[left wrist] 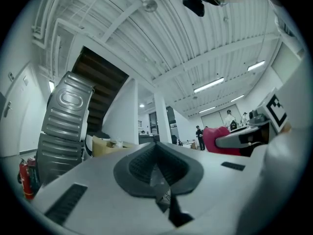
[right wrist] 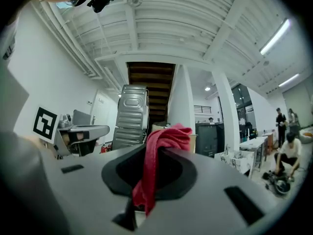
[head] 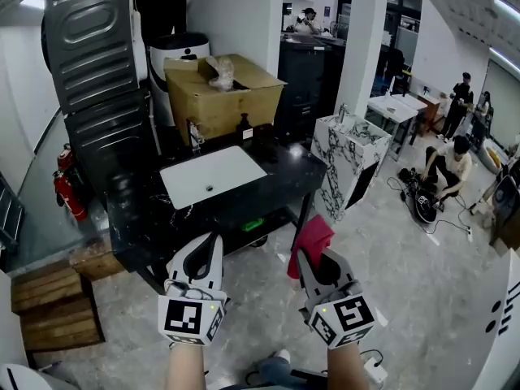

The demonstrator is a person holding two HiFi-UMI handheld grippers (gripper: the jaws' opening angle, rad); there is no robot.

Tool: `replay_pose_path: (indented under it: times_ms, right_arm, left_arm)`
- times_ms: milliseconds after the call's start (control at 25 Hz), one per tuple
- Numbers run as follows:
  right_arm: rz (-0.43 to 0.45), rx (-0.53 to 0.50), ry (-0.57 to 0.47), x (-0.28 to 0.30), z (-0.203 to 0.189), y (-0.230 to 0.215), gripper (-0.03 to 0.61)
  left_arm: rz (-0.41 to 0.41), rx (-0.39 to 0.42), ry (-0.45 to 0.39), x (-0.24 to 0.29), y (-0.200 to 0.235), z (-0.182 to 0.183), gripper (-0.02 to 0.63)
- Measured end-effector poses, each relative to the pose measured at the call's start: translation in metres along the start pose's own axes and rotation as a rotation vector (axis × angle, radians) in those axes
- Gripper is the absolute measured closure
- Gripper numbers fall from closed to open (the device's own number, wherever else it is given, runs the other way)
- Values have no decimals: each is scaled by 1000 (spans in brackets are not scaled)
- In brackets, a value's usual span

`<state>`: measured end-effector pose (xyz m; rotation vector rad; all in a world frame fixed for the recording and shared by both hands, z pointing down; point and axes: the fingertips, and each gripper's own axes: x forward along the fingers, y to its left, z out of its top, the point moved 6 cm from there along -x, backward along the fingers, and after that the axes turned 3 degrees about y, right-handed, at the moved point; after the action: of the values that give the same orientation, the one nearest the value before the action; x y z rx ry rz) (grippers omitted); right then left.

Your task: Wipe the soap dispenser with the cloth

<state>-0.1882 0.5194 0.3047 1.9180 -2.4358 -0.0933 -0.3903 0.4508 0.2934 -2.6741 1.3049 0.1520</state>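
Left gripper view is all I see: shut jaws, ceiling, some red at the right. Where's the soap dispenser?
Observer: The soap dispenser, a dark bottle, stands on the black counter behind the white sink, beside the cardboard box.
Operator: Is that red the cloth?
Observer: Yes. The right gripper is shut on the red cloth, which droops from its jaws.
Operator: Anything touching the dispenser?
Observer: No. The left gripper is clear of it too.
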Motion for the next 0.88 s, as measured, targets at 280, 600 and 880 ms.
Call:
replay_pose_path:
  times_ms: [280,600,880]
  right_arm:
    - [93,18,-16,28,3,-86,528]
    - [102,18,-25,60,2,-143,528]
    - [56,15,-29,106,1,-189,528]
  left_arm:
    - [69,18,-12,80,-36,-4,600]
    - [107,33,11,130,-46,-8,600]
    - [107,33,8,189,-29,-18,600]
